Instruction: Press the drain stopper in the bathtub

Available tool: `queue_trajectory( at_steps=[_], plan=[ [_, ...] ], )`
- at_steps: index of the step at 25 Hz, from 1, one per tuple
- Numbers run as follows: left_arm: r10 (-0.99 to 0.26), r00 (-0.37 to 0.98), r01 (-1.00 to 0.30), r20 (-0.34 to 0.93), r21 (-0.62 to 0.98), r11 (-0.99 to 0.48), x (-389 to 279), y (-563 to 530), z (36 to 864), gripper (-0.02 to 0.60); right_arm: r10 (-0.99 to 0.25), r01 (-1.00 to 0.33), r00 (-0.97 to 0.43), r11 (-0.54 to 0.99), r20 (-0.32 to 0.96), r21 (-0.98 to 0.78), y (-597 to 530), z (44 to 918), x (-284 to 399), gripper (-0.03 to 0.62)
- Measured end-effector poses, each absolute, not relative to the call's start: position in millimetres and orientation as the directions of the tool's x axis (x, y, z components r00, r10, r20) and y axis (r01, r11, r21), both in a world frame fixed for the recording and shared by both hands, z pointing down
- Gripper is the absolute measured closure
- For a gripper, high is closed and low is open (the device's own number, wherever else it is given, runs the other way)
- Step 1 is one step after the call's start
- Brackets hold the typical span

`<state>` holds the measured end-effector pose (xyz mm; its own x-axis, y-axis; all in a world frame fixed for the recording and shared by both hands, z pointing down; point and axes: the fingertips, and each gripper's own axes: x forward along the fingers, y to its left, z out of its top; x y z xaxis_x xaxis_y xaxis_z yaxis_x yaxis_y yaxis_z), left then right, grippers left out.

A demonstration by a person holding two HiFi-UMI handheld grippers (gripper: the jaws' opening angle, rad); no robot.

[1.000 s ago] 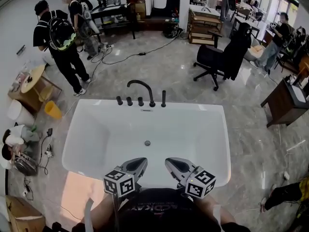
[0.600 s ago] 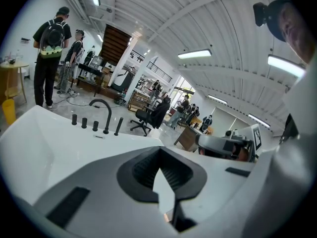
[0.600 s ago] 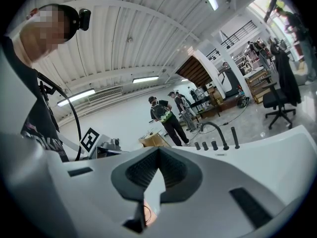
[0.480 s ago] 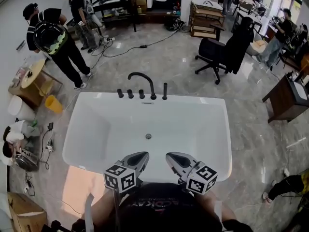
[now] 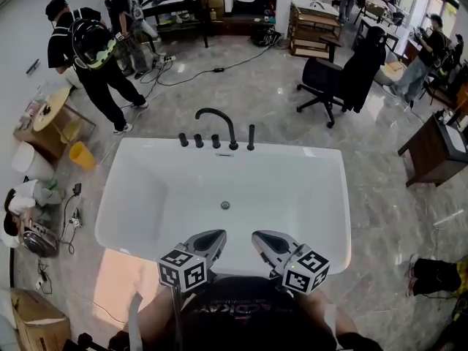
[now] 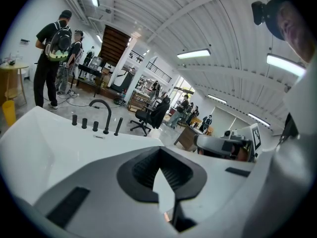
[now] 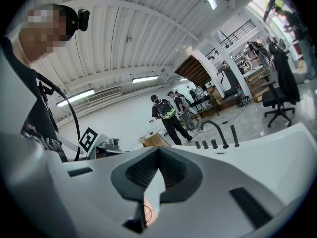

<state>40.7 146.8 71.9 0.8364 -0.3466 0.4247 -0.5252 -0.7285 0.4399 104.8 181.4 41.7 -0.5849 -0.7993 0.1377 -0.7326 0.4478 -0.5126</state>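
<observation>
Hovering close to the person's chest, the left hand-held gripper [image 5: 216,236] and the right hand-held gripper [image 5: 257,236] sat side by side above the near rim of the white bathtub [image 5: 314,218], tips aimed inward. In each gripper view the jaws were pressed together with nothing between them.

The drain stopper [image 5: 225,205] lay on the tub floor, roughly midway along it. It was ahead of and between the two grippers, well apart from both.

Any press would likely go best with one closed tip coming straight down on the stopper's centre. An off-centre push could skid on the glossy floor. Closed jaws suited that.

The stopper was too small to tell whether it was raised or seated, so the scene fit a stopper either waiting for a press or already clicked.

The black faucet [image 5: 216,126] and its handles stood on the far rim. An office chair [image 5: 329,86] and people stood farther off on the floor. The person's torso and the grippers cut off the tub's near wall.
</observation>
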Motion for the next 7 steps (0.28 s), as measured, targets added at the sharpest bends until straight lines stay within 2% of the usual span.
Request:
queue_trajectory(
  at_steps=[7],
  plan=[
    [-0.35, 0.835, -0.528, 0.425, 0.438, -0.727, 37.0, 152.1, 75.3, 0.578, -0.798, -0.729, -0.587, 0.449, 0.135, -0.517, 186.1, 45.3, 101.6, 0.579]
  ],
)
